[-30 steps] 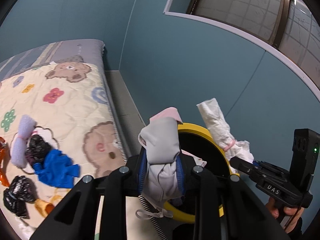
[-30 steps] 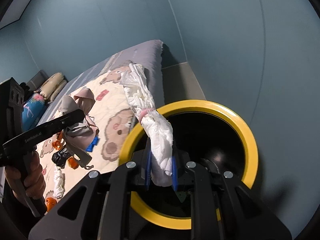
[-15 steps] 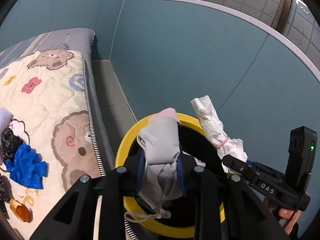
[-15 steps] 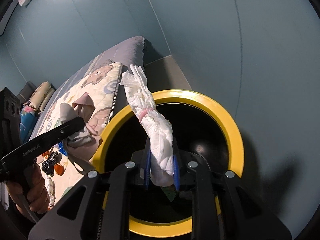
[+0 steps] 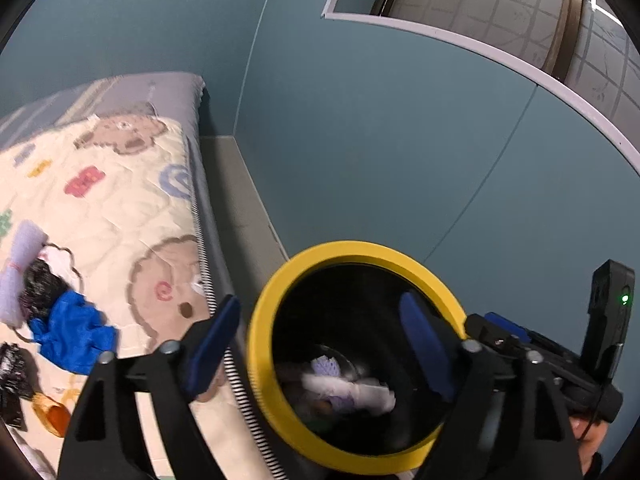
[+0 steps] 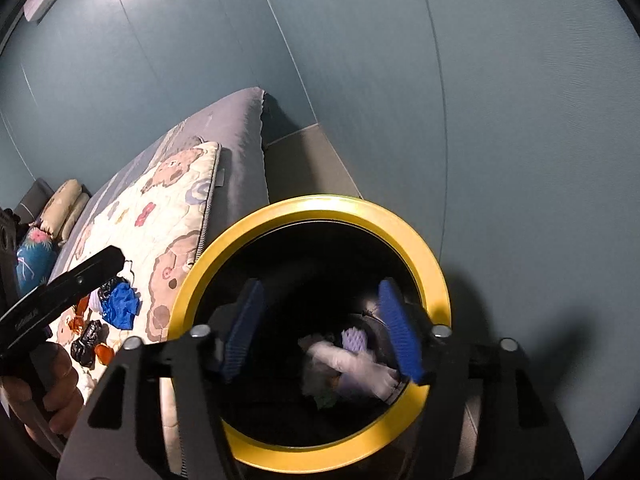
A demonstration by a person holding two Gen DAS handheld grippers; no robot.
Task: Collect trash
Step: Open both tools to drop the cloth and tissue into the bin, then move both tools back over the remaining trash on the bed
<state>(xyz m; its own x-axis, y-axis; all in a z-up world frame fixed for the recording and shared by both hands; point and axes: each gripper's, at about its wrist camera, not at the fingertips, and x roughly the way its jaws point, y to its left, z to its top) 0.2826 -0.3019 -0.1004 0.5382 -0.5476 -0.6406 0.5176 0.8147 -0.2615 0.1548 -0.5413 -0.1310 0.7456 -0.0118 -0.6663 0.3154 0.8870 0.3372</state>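
One yellow-rimmed bin (image 5: 280,412), two grippers, one blue rag (image 5: 72,336), one quilt (image 5: 120,208)

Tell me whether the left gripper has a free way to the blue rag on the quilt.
Probably yes: the left gripper, opening and empty, hangs over the bin; the blue rag lies uncovered.

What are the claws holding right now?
Nothing. The left claw and right claw are opening, empty, over the bin; trash lies inside.
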